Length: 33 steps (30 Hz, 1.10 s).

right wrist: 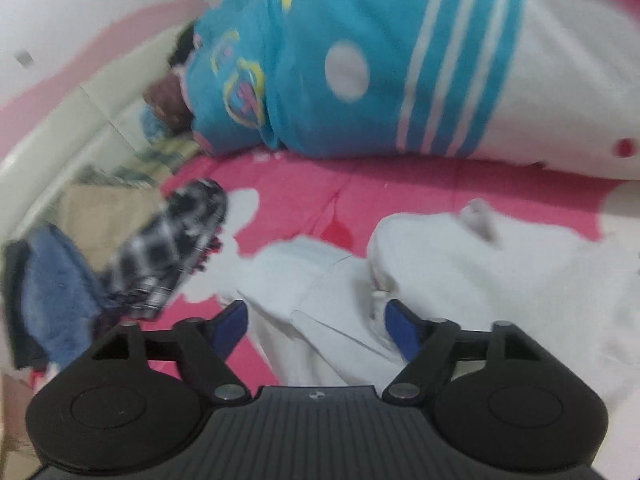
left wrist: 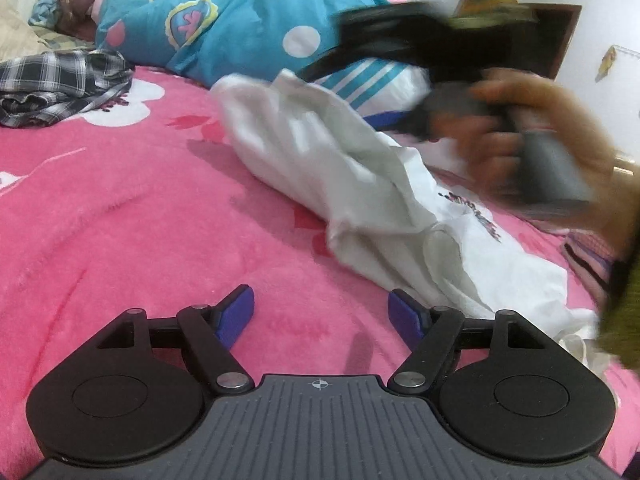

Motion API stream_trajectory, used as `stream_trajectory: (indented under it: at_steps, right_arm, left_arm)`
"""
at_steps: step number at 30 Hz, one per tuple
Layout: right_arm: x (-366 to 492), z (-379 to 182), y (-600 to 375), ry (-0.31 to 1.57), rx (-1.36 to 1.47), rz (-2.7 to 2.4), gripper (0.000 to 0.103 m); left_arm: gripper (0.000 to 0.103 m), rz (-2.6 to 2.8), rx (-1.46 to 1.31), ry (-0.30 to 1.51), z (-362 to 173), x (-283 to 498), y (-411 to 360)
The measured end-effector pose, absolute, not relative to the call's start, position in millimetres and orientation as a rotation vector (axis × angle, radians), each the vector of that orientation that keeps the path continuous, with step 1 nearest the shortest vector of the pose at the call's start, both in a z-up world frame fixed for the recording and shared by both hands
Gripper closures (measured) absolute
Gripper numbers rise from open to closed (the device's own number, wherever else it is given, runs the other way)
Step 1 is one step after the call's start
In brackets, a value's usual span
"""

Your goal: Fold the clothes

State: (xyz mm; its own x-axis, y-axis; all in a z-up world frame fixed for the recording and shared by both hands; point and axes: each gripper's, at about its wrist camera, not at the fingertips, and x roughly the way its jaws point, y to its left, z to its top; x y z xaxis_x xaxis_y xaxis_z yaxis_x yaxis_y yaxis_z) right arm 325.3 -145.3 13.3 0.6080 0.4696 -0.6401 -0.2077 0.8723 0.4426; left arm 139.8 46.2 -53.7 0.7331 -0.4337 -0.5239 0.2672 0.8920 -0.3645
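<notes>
Left claw: the left claw [left wrist: 321, 314] stands released, its blue pads [left wrist: 236, 316] well apart with only pink blanket between them, nothing gripped
Right claw: the right claw [right wrist: 316, 326] is also released in its own view, blue pads spread, white cloth lying under and between them but not pinched; in the left view it shows as a dark blur [left wrist: 404, 76] held in a hand [left wrist: 516, 136], above the far end of the white shirt
White shirt: the white shirt [left wrist: 360, 184] lies crumpled in a long heap on the bed, running from just right of the left claw away toward the blue quilt; a small dark print [left wrist: 476, 216] shows on its right side; in the right view it fills the ground right under the right claw [right wrist: 460, 264]
Bed: a pink blanket [left wrist: 120, 208] with white and red shapes covers the bed, under the white shirt and both claws
Plaid garment: a black-and-white plaid garment [left wrist: 60, 80] lies bunched well left of the white shirt, apart from it
Blue quilt: a blue quilt [left wrist: 224, 28] with dots, stripes and cartoon patches is piled beyond the white shirt, along the far side of the bed
Blue cloth: in the right view a blurred blue cloth [right wrist: 56, 280] sits left of the plaid garment, beyond the white shirt's left side
Sleeve: an olive sleeve [left wrist: 624, 288] shows at the right edge, right of the white shirt
</notes>
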Motion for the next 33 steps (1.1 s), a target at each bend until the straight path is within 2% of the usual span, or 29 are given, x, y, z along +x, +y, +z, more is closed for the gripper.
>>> stream_trajectory:
  at_steps: [2, 4, 7, 10, 16, 22, 24, 25, 26, 27, 28, 29, 30, 31, 32, 33]
  right_arm:
    - [294, 34, -178, 0.788, 0.389, 0.412, 0.007]
    - [258, 54, -218, 0.735, 0.439, 0.415, 0.002]
    - [198, 69, -285, 0.673, 0.489, 0.357, 0.000]
    - [155, 53, -341, 0.676, 0.510, 0.236, 0.000]
    - [128, -14, -419, 0.779, 0.633, 0.047, 0.000]
    - [165, -59, -405, 0.838, 0.668, 0.121, 0.000]
    - [170, -62, -393, 0.845, 0.625, 0.158, 0.003]
    - [170, -62, -387, 0.849, 0.596, 0.175, 0.012]
    - [170, -61, -380, 0.854, 0.566, 0.189, 0.027]
    - [166, -61, -376, 0.860, 0.533, 0.193, 0.032]
    - [162, -60, -372, 0.866, 0.505, 0.199, 0.043]
    - [154, -61, -372, 0.869, 0.496, 0.208, 0.061]
    - [146, -62, -372, 0.874, 0.493, 0.214, 0.072]
    - [138, -64, -373, 0.880, 0.512, 0.214, 0.085]
    - [129, -65, -375, 0.884, 0.544, 0.220, 0.091]
    - [121, -66, -375, 0.886, 0.574, 0.227, 0.092]
  left_arm:
    - [0.026, -0.401, -0.278, 0.638, -53, 138, 45]
    - [0.022, -0.421, -0.292, 0.645, -54, 136, 44]
    - [0.016, -0.476, -0.324, 0.664, -54, 128, 39]
    - [0.007, -0.540, -0.352, 0.678, -55, 120, 26]
    - [0.007, -0.684, -0.369, 0.749, -54, 102, -27]
    - [0.008, -0.707, -0.307, 0.776, -57, 95, -86]
    - [0.014, -0.693, -0.238, 0.763, -56, 93, -106]
    - [0.026, -0.686, -0.197, 0.753, -56, 91, -115]
    - [0.034, -0.676, -0.154, 0.741, -56, 89, -123]
    - [0.040, -0.665, -0.110, 0.730, -57, 88, -131]
    - [0.052, -0.655, -0.073, 0.718, -57, 87, -136]
    - [0.065, -0.647, -0.043, 0.705, -57, 85, -138]
    - [0.073, -0.641, -0.022, 0.696, -57, 84, -139]
    - [0.085, -0.640, -0.020, 0.696, -57, 84, -136]
    - [0.094, -0.644, -0.028, 0.700, -56, 84, -132]
    - [0.096, -0.649, -0.038, 0.706, -54, 83, -126]
